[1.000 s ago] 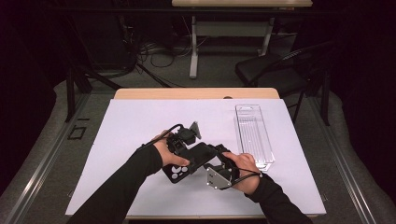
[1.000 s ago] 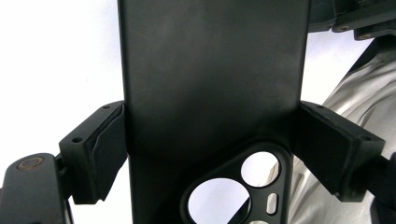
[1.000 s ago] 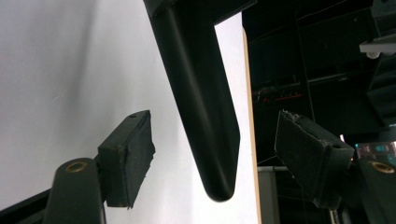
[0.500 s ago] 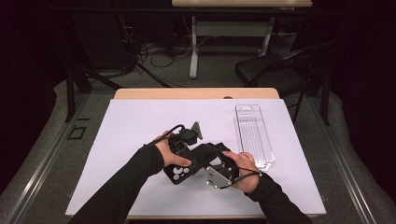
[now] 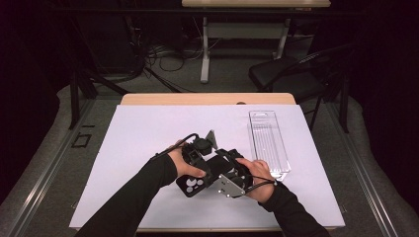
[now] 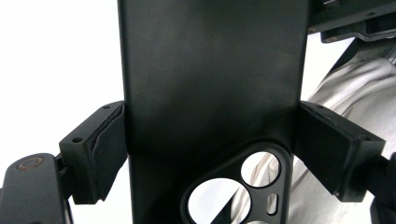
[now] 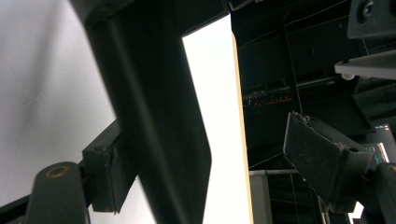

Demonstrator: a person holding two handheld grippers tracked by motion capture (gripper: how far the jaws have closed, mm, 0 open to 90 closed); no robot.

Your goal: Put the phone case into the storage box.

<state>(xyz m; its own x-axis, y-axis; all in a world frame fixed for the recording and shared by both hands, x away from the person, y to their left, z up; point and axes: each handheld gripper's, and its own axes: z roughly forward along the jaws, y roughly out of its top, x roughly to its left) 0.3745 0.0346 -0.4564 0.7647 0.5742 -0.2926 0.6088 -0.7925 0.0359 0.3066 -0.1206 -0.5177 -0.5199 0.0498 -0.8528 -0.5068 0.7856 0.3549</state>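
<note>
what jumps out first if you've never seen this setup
The black phone case with its camera cut-outs, clamped across its width by the left gripper above the middle of the white table cover. The right gripper sits close against it, jaws apart around the case's edge. A clear plastic package lies to the right.

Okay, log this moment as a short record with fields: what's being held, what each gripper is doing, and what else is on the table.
held item: black phone case with camera cutouts
left gripper: jaws pressed on both long edges of the case
right gripper: one jaw against the case, the other jaw apart from it
other item: clear plastic package, lying flat beside the right hand
surface: white sheet over the table
</note>
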